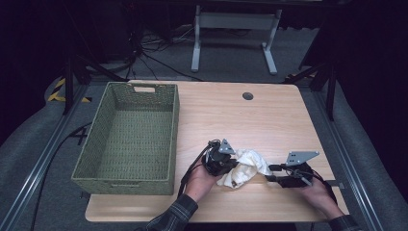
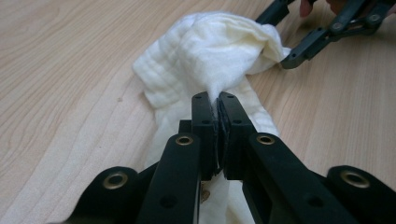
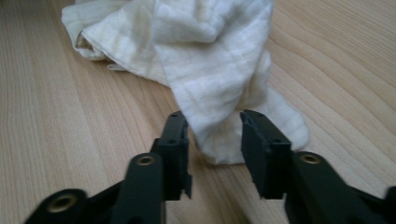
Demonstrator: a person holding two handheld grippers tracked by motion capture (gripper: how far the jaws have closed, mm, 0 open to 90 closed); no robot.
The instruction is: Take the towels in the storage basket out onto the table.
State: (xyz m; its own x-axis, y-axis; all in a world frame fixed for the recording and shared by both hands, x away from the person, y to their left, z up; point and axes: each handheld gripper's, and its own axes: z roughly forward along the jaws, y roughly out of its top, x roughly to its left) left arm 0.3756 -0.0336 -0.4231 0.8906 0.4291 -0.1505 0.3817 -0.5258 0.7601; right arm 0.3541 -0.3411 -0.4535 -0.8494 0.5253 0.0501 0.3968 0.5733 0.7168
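left gripper (image 2: 216, 109) clamped on cloth (image 2: 210, 51); right gripper (image 3: 212, 133) jaws apart around a fold; high view adds basket (image 1: 126, 139).

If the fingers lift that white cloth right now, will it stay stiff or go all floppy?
Probably floppy: the white cloth lies crumpled in soft folds on the table, so it would likely droop from the left gripper pinching it. It looks thin, so probably light. It shouldn't roll or break.

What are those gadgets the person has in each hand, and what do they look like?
They are hand-held grippers. The left gripper and right gripper are black, each with two flat-sided jaws joined by brass-coloured rivets, and a grey three-cornered plate on top. A black cable trails from the left one. The person wears dark plaid sleeves.
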